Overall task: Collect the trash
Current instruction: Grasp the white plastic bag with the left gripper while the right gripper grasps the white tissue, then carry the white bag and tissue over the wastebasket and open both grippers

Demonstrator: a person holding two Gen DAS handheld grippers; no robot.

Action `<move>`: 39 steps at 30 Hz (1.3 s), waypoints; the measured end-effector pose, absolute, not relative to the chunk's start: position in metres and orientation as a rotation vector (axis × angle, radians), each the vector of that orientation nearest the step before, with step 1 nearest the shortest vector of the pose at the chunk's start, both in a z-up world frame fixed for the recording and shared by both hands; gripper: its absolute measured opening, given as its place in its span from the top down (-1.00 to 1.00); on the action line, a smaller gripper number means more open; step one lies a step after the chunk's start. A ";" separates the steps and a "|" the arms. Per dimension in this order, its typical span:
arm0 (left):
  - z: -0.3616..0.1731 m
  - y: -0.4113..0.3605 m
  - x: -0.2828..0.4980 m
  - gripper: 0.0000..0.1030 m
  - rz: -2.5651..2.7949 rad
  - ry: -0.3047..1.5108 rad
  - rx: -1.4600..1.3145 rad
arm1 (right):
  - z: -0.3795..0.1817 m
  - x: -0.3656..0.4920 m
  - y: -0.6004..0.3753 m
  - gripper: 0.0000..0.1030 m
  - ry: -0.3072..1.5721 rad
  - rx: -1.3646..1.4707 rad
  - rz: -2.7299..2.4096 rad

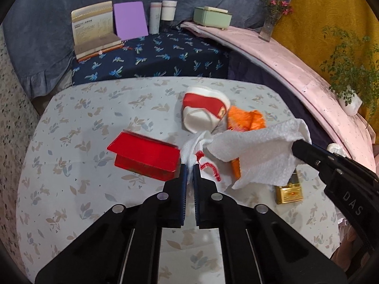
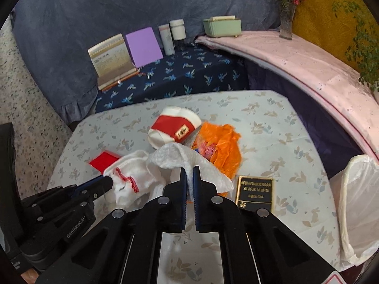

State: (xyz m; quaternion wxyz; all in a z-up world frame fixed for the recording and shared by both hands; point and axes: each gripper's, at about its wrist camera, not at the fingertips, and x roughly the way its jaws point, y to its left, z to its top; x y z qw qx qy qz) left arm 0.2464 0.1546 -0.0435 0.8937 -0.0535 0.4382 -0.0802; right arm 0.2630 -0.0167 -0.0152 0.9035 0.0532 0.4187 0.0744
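Note:
My left gripper (image 1: 189, 168) is shut on a white cloth with red stitching (image 1: 208, 163), also seen in the right wrist view (image 2: 132, 177). My right gripper (image 2: 189, 172) is shut on a white paper towel (image 2: 175, 158), which shows in the left wrist view (image 1: 258, 151) lifted above the table. Behind them lie a crushed red and white paper cup (image 1: 203, 111) (image 2: 175, 127) and an orange wrapper (image 1: 246, 120) (image 2: 220, 146). A red box (image 1: 144, 156) (image 2: 104, 161) sits left of the cloth. A black and gold box (image 2: 255, 193) (image 1: 289, 193) lies to the right.
The floral-cloth table (image 2: 296, 161) holds everything. A white plastic bag (image 2: 357, 210) hangs open at its right edge. Behind are a dark blue surface with books (image 1: 94, 35), a purple pad (image 1: 130, 20) and bottles (image 1: 163, 14), and a pink shelf (image 1: 296, 61) with plants.

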 end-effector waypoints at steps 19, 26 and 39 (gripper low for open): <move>0.041 0.059 0.213 0.91 -0.330 0.765 -0.065 | 0.077 0.209 -0.132 0.91 0.664 0.161 -0.010; 0.053 0.000 0.204 0.91 -0.427 0.754 -0.037 | 0.090 0.184 -0.195 0.91 0.626 0.190 -0.111; 0.047 -0.110 0.190 0.91 -0.615 0.791 0.007 | 0.072 0.140 -0.297 0.91 0.642 0.253 -0.280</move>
